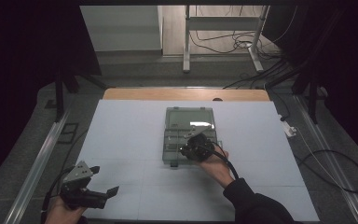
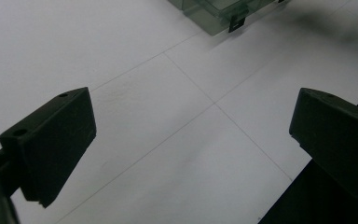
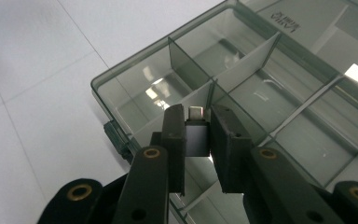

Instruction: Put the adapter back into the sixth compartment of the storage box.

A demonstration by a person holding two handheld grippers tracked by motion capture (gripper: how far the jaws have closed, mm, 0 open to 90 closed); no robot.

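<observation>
A clear grey compartment box [image 1: 189,134] lies open in the middle of the white table, its lid laid back at the far side. My right gripper [image 1: 189,150] hovers over the box's near compartments. In the right gripper view its jaws [image 3: 197,135] are shut on a small dark block with a silver metal tip [image 3: 196,133], held above the divided compartments [image 3: 242,88]. My left gripper [image 1: 103,185] rests at the table's front left, held by a hand. Its jaws [image 2: 191,135] stand wide open over bare table, with a corner of the box [image 2: 219,14] far ahead.
The white table surface [image 1: 121,135] runs to a wooden strip at the far edge. Cables and a metal frame leg lie on the floor beyond. A small white item [image 1: 289,128] sits off the table's right edge. Dark curtains flank both sides.
</observation>
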